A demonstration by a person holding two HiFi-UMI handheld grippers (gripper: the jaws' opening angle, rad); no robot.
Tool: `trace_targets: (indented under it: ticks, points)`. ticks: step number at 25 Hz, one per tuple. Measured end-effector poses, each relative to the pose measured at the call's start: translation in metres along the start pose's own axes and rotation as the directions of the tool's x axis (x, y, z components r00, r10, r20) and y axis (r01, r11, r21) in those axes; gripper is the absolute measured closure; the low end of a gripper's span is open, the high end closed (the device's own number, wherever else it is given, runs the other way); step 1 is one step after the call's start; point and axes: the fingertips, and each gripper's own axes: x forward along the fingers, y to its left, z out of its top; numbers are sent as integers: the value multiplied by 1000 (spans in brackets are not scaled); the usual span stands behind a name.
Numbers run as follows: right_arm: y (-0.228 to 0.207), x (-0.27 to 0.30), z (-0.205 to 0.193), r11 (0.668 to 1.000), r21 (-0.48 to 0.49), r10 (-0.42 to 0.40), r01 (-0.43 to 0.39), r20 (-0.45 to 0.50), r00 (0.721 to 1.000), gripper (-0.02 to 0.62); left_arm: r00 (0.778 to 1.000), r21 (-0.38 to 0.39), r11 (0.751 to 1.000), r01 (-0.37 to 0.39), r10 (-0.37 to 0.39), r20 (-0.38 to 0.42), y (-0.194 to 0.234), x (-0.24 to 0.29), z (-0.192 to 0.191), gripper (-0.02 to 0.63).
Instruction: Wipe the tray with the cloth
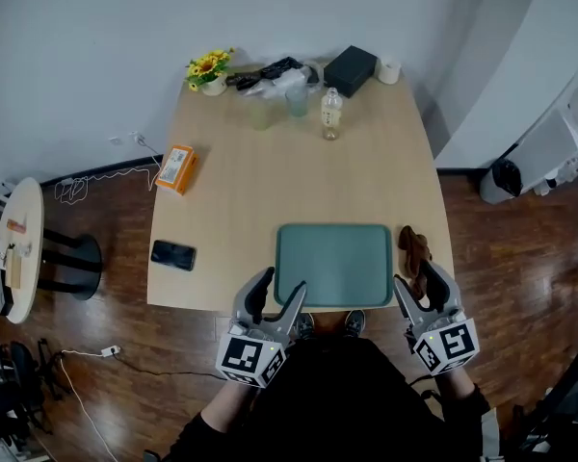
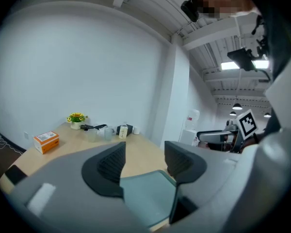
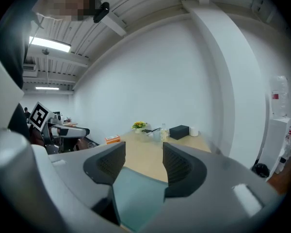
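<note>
On the tabletop, the cloth lay ungrasped beside the tray; left gripper and right gripper stood released, wiping apparently not begun.

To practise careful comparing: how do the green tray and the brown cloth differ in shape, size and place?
The tray is a flat, smooth, teal-green rounded rectangle; the cloth is brown and crumpled. The tray is far larger than the cloth. The tray lies midway along the near edge of the table; the cloth lies to its right. Both rest on that wooden table.
</note>
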Motion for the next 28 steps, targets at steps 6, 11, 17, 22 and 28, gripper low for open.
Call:
trace_targets:
  ticks: [6,11,17,22,28]
  points:
    - [-56,20,-24,998,35,-60,61,-35,998,310,994,14,999,-32,33,-106,19,33,-31,305]
    - [-133,49,-141,976,1,-211,220,-278,937,310,913,47,995,-88,100,-395,81,61,-138,305]
    - [-171,43,-273,951,27,-231,307,-596,769,241,823,-28,989,-144,104,-559,103,62,-213,308]
    - [-175,46,-285,943,28,-246,331,-610,753,281,825,-5,992,-129,104,-555,99,69,-213,312]
    - [-187,46,-282,939,-60,-299,338,-623,723,476,765,45,990,-134,132,-631,112,86,-245,327]
